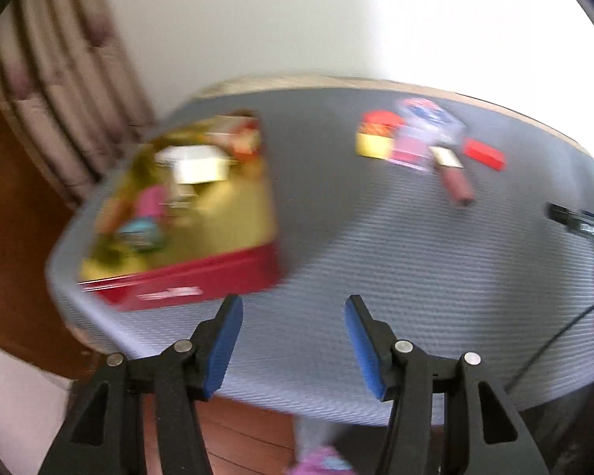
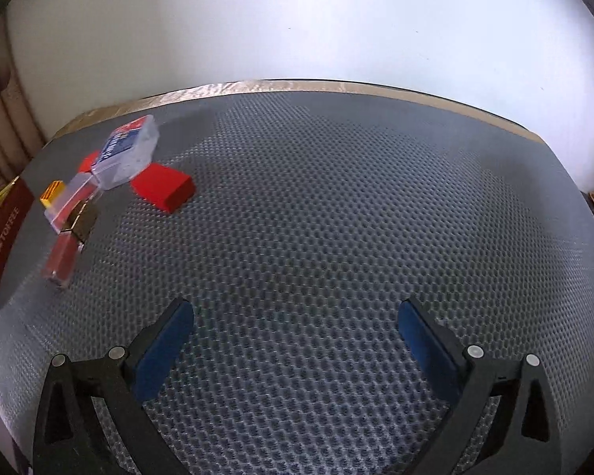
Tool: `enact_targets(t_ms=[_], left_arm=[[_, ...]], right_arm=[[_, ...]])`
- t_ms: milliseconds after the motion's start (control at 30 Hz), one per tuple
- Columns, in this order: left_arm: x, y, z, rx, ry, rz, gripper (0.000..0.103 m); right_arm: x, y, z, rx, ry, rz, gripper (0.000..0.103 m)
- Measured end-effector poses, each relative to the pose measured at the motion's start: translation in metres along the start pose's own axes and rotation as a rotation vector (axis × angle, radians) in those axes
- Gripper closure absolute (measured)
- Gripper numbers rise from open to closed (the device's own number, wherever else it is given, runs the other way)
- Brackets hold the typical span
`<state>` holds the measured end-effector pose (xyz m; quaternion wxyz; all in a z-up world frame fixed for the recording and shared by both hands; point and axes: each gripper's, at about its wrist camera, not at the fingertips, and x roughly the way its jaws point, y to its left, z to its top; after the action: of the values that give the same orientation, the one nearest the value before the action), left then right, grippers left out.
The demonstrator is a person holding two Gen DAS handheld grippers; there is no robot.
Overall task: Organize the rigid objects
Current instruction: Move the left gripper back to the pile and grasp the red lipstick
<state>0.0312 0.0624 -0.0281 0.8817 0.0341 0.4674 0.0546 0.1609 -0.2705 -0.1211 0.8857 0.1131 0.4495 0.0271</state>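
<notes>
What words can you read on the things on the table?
Red tin: white letters run along its side, too blurred to read for sure.
Clear plastic box: blue and red label, print too blurred to read.
Red block: no writing shows.

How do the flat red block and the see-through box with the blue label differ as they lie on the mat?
The red block is solid and opaque; the clear box shows a blue and red label inside. The red block lies flat on the grey mat; the clear box sits propped on neighbouring pieces, tilted. Both are boxy, rigid, and outside the red tin.
</notes>
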Motion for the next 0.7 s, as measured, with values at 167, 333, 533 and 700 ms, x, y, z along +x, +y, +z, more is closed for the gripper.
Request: enact_targets(t_ms=[167,333,533,700], left_arm=[[0.033,-0.050,0.044,-0.037,0.114,-0.204,0.048],[0.065,-0.080,0.081,-0.082,0.174,-0.246,0.048],[0.089,-0.106,0.103,-0.079,0.200,-0.244,0.048],[0.107,-0.119,0.117,-0.066,0.226,-0.244,0.048]], right_arm=[[0.000,-0.008,0.000,0.019,-0.007,0.056,0.000],[-0.007,-0.006,-0.005,0.037,-0.031,0.091,0.000],[-0.019,-0.015,-0.010,0.047,-0.055,0.127,0.000],[-0.023,-0.019,-0.013,0.065,-0.068,0.149,0.000]])
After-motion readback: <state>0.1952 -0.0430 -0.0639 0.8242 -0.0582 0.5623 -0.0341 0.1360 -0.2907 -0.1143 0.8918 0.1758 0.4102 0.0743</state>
